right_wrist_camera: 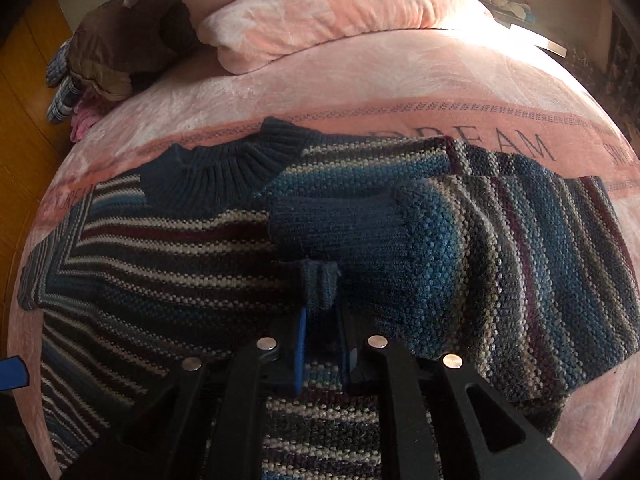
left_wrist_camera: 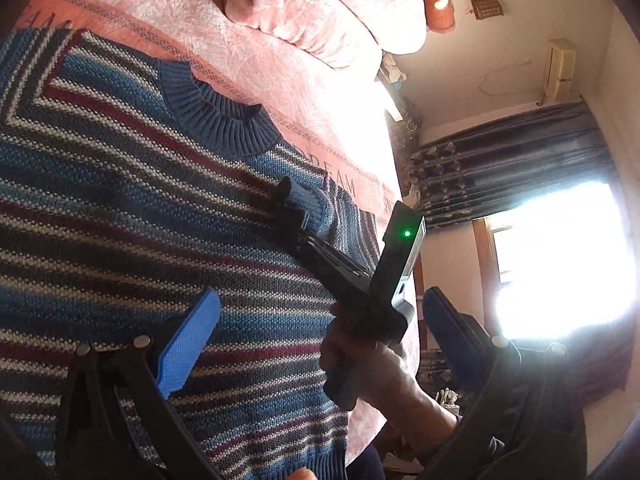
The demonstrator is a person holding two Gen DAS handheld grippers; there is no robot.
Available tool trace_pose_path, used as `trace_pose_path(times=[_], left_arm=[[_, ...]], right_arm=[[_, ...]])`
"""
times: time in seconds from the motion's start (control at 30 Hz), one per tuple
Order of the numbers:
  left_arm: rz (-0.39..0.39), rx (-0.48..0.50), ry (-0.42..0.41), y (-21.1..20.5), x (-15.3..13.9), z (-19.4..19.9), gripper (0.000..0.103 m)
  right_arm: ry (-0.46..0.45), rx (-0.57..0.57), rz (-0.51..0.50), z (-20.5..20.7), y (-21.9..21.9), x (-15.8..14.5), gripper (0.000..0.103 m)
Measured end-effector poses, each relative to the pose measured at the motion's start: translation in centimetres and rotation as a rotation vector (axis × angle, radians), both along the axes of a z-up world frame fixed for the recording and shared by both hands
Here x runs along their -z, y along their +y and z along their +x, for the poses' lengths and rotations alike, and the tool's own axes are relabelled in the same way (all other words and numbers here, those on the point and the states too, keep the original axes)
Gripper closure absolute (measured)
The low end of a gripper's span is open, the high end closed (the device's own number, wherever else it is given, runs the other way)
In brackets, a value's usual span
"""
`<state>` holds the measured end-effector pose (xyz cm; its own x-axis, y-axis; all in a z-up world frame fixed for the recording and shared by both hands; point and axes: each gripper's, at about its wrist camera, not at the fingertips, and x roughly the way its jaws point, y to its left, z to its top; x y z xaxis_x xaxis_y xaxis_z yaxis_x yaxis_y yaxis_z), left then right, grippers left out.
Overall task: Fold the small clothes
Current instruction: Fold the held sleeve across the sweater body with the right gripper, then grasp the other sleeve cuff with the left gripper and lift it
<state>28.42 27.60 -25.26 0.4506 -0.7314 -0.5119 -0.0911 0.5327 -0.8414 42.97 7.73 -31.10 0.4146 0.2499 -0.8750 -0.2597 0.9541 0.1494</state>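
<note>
A striped knitted sweater [right_wrist_camera: 168,264], in bands of blue, dark red, grey and white, lay flat on a bed covered with a pink blanket [right_wrist_camera: 360,84]. Its ribbed dark-blue collar [right_wrist_camera: 216,176] pointed toward the pillows [right_wrist_camera: 328,12] at the head of the bed. One sleeve [right_wrist_camera: 500,248] was folded across the sweater's front, with its plain blue cuff [right_wrist_camera: 332,224] lying near the middle of the chest.

The right claw [right_wrist_camera: 322,320] was closed on a small bunched pinch of the blue cuff, the knit squeezed between its two blue pads [right_wrist_camera: 301,344]. In the left wrist view, a person's hand [left_wrist_camera: 372,364] held the handle of that right tool, which reached across the sweater to the cuff.

The left claw [left_wrist_camera: 316,328] was spread wide open and held nothing. Its nearer blue finger [left_wrist_camera: 188,344] hovered over the sweater's lower front, while the other finger showed against the room beyond the bed's edge.

A pile of brown and checked clothes [right_wrist_camera: 108,48] sat at the bed's far left corner. A bright window [left_wrist_camera: 560,264] with dark patterned curtains [left_wrist_camera: 512,152] stood past the bed.
</note>
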Motion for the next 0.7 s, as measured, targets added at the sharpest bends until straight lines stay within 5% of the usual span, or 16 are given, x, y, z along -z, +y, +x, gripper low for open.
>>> trace_pose_path(times=[0.03,0.13,0.3,0.43,0.57,0.6,0.63,0.7], left_arm=[[-0.039,0.006,0.01,-0.4,0.8,1.0,0.003],[-0.159,0.009,0.052,-2.0,2.9,3.8,0.003],[-0.195,0.027,0.134,-5.7,6.3,8.0,0.003],[-0.062,0.048,0.228,-8.4,8.9,9.9,0.003],[0.017,0.026,0.224,-9.2,9.1,11.2,0.004],[0.041,0.035,0.23,-9.5,9.0,11.5,0.018],[0.064,0.05,0.242,-9.8,9.0,12.1,0.046],[0.13,0.06,0.249,-10.0,8.7,12.3,0.066]], right_arm=[[-0.017,-0.017,0.0,-0.3,0.1,-0.1,0.082],[-0.048,-0.021,0.012,-1.6,-0.9,-1.4,0.043],[-0.092,0.031,0.106,-6.7,-6.0,-3.6,0.04],[-0.087,0.115,0.185,-12.6,-10.6,-3.0,0.039],[-0.058,0.193,0.309,-16.3,-13.4,-1.3,0.038],[-0.062,0.207,0.325,-16.9,-13.7,-0.8,0.038],[-0.069,0.212,0.331,-17.4,-13.8,-0.3,0.038],[-0.08,0.184,0.32,-17.6,-13.3,0.2,0.038]])
